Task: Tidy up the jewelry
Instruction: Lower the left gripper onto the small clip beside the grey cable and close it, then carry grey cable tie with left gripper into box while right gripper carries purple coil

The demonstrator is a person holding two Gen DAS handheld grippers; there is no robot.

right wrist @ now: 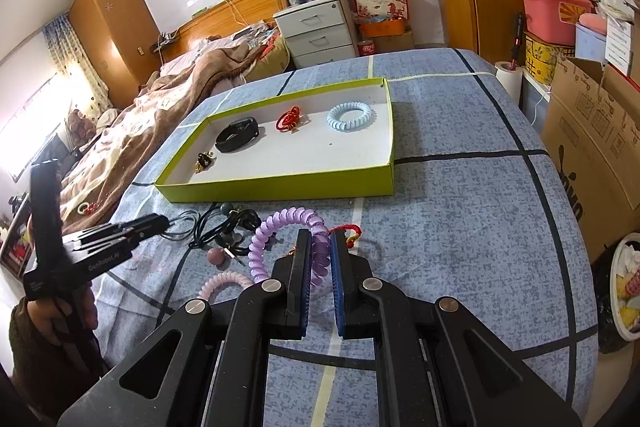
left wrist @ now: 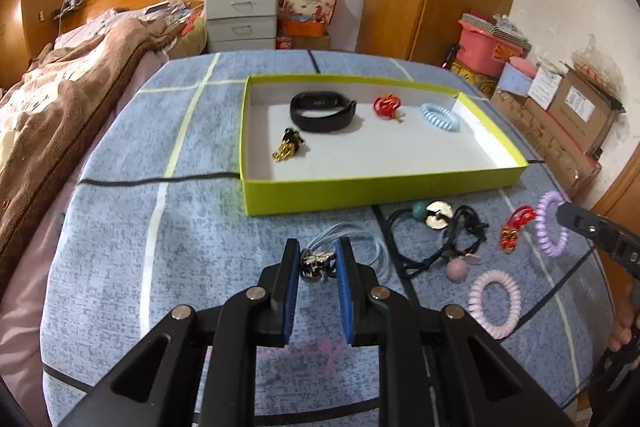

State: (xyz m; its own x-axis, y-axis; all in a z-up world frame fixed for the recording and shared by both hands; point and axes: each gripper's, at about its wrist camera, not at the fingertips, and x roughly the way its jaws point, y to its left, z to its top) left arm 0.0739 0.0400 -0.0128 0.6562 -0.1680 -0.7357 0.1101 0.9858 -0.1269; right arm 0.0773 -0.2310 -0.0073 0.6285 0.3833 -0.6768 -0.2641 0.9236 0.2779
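The left gripper (left wrist: 318,261) has its jaws closed around a small gold-and-dark charm (left wrist: 316,262) on a pale cord (left wrist: 370,247), which lies on the blue checked worktop (left wrist: 160,247) just in front of the blue pads. Ahead of those jaws sits the shallow lime-green box (left wrist: 380,189), holding a black fitness band (left wrist: 323,111), a gold trinket (left wrist: 289,145), a red knot charm (left wrist: 387,105) and a light blue coil hair tie (left wrist: 440,117). To the right of the left jaws lie a tangle of black cords with beads (left wrist: 440,235), a red tassel charm (left wrist: 514,229) and a pale pink coil tie (left wrist: 495,301). The right gripper (right wrist: 320,255) has its jaws nearly closed on the purple coil hair tie (right wrist: 280,227), one side of the loop pinched between the pads, the rest arching up and left of them; the box (right wrist: 280,189) lies beyond
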